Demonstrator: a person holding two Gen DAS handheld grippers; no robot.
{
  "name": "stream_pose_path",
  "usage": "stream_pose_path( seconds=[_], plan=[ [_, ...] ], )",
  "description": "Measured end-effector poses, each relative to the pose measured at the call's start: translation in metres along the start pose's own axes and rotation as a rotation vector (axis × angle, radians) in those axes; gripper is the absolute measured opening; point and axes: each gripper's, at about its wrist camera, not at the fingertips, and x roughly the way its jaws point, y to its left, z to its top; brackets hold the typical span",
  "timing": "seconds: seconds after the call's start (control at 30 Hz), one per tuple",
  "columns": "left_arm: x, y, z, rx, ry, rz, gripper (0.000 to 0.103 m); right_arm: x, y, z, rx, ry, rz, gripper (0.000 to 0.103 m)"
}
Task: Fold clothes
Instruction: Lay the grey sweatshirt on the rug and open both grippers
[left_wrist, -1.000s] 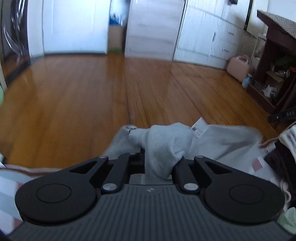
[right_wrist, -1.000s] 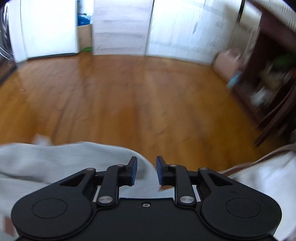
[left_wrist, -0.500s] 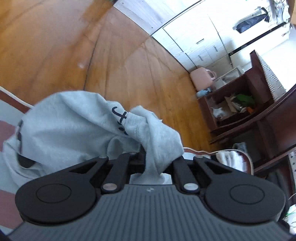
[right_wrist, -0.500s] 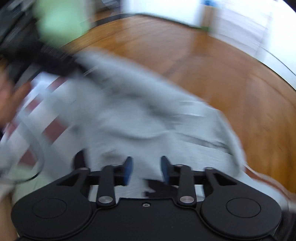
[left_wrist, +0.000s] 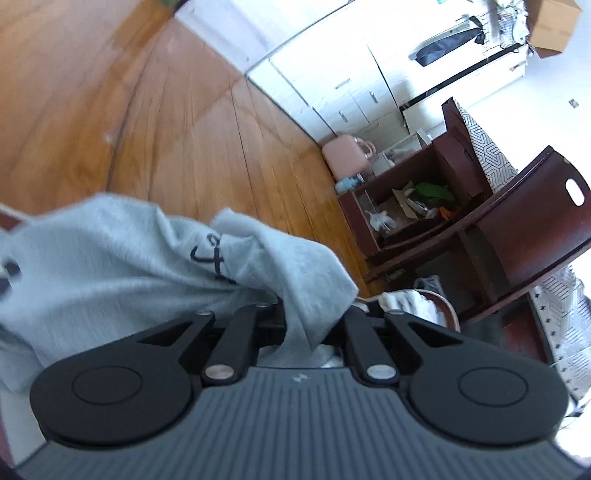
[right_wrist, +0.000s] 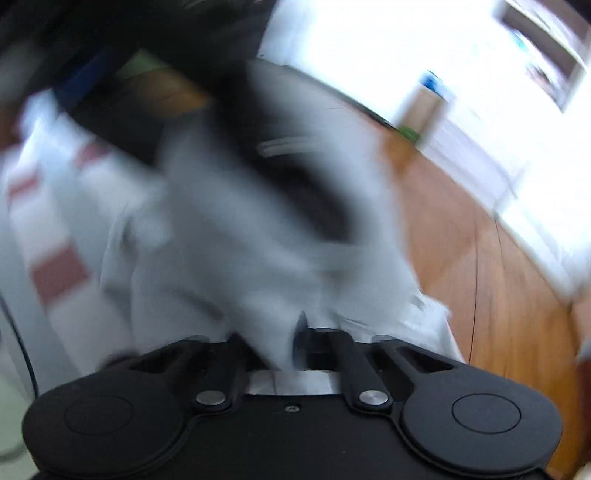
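A light grey garment (left_wrist: 110, 266) with black lettering hangs bunched in front of my left gripper (left_wrist: 308, 314), which is shut on a fold of it. The cloth drapes left and covers the fingertips. In the right wrist view, which is heavily blurred, the same grey garment (right_wrist: 236, 251) fills the middle, and my right gripper (right_wrist: 286, 332) is shut on a fold of it. Its fingertips are buried in the fabric.
A wooden floor (left_wrist: 155, 110) stretches ahead. To the right stand a dark wooden chair (left_wrist: 524, 236), a cluttered dark shelf (left_wrist: 410, 206), a pink bag (left_wrist: 347, 155) and white cabinets (left_wrist: 343, 81). A red-and-white striped cloth (right_wrist: 55, 266) lies at the left under the garment.
My right gripper has swung left and closed on the grey garment; it was open before. The left gripper has tilted and kept its hold while the garment lifted.
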Motion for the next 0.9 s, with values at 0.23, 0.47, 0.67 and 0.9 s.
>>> stream_pose_path(
  seconds=[0.23, 0.47, 0.67, 0.9],
  plan=[
    [-0.023, -0.013, 0.013, 0.095, -0.096, 0.066, 0.054, -0.051, -0.098, 0.023, 0.171, -0.073, -0.275, 0.002],
    [-0.011, 0.013, 0.022, 0.03, 0.007, 0.3, 0.054, -0.042, -0.207, 0.017, 0.231, 0.174, -0.68, 0.018],
    [0.007, 0.04, 0.022, -0.048, 0.131, 0.439, 0.054, -0.036, -0.215, -0.047, 0.445, 0.386, -0.477, 0.033],
    [0.022, 0.075, 0.015, -0.207, 0.182, 0.369, 0.057, -0.045, -0.148, -0.084, 0.688, 0.31, 0.145, 0.052]
  ],
)
